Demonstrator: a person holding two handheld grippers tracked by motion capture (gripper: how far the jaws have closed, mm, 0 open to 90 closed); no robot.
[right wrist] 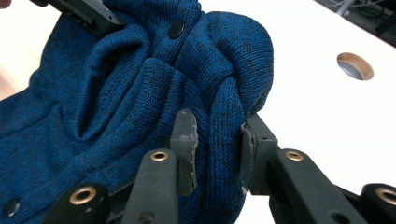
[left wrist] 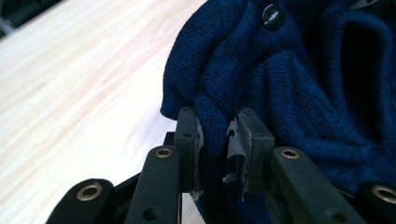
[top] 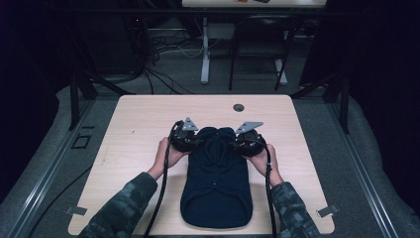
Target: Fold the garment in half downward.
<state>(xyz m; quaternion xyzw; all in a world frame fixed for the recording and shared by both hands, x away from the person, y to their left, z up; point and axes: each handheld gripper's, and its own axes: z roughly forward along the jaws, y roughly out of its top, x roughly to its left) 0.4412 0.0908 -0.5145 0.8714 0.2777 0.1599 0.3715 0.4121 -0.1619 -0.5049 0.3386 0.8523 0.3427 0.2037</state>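
Dark blue knitted button-up garment (top: 216, 183) flat at centre of light wooden table (top: 138, 124), left gripper (left wrist: 217, 128) jaws pinching a fold at its top left edge, right gripper (right wrist: 218, 130) jaws clamping top right fold, round cable hole (right wrist: 355, 66) nearby.

- The table (top: 138, 119) lay bare on its far strip and down both sides, so a gripper could pass there freely.
- The sweater (top: 216, 188) filled the middle, from just past the centre to the near edge.
- The left gripper (top: 190, 140) and right gripper (top: 243, 140) stood at the sweater's far corners, each clamped on a knit fold, with only bunched cloth between them.
- Forearms (top: 124, 203) blocked the near corners.
- A hole (top: 238, 107) sat in the far strip.
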